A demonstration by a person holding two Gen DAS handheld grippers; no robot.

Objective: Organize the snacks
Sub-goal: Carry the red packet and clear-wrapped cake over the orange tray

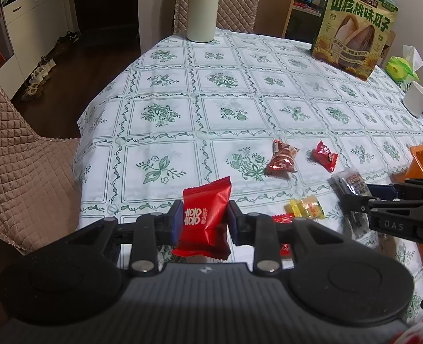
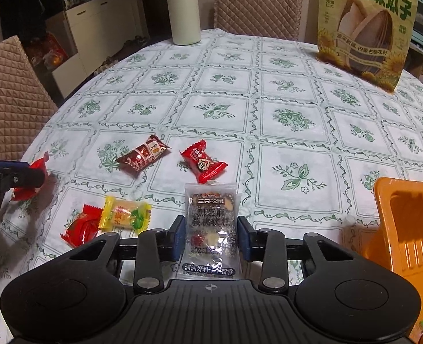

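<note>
Two tools each pinch one packet, left tool [image 1: 202, 221] the red candy [image 1: 204, 218], right tool [image 2: 210, 237] the clear nut-cake packet [image 2: 210, 226], evidently lifted for sorting into the orange tray [image 2: 406, 229] beside the worktop [image 2: 268, 120]

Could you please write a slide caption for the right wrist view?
Right claw closed around a clear snack packet, orange tray alongside.

left wrist: close, angled down over tablecloth [image 1: 225, 86] | right wrist: same | shared: seed bag [image 2: 366, 25], bottle [image 2: 182, 8]
</note>
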